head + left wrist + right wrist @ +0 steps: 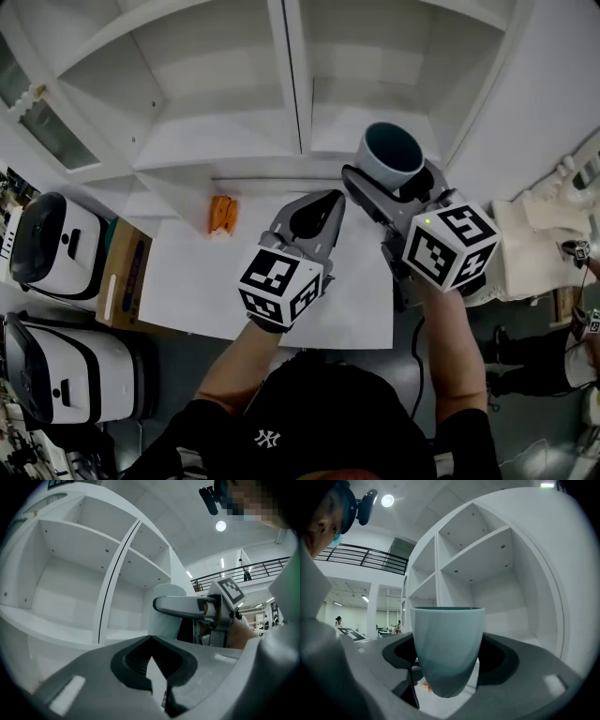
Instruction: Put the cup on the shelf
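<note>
A pale blue-green cup (391,156) with a dark teal inside is held upright in the air, in front of the white shelf unit (225,141). My right gripper (380,197) is shut on the cup (447,648), with a jaw on either side of its lower body. The cup hangs level with the shelf's right-hand compartments (501,602). My left gripper (314,217) is to the left of the cup, jaws closed together with nothing between them (157,677). In the left gripper view the cup (164,618) and the right gripper (206,611) show ahead.
An orange object (222,215) lies on the white table (187,281) near the shelf's foot. Two white appliances (56,248) and a cardboard box (127,272) stand to the left. White equipment (539,239) stands at the right.
</note>
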A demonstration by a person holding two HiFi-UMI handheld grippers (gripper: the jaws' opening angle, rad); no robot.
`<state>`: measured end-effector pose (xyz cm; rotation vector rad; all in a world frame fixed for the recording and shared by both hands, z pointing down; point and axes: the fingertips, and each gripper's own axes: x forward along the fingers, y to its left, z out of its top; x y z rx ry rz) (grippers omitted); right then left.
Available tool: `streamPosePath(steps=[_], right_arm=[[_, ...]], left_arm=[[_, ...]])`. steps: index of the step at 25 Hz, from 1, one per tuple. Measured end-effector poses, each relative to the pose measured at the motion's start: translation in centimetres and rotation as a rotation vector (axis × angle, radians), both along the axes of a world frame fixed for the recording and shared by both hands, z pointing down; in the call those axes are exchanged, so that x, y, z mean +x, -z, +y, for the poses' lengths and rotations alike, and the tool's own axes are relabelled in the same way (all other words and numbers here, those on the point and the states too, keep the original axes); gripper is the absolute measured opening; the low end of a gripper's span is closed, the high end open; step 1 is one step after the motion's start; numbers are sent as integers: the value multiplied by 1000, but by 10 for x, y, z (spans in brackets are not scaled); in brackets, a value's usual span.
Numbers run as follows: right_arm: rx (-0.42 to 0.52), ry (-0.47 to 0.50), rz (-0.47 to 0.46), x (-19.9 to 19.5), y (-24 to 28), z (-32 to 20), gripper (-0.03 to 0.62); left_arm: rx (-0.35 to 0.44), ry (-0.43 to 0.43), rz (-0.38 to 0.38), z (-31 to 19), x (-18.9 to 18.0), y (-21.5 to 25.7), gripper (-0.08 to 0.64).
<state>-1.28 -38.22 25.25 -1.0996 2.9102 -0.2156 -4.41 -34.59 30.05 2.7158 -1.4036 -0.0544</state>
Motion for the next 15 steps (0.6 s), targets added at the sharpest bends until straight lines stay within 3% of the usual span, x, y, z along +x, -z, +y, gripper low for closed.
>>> streamPosePath(steps=[15], right_arm=[[19, -97, 81, -30, 16, -97, 393]], left_arm=[[0, -54, 17, -57, -19, 2, 1]])
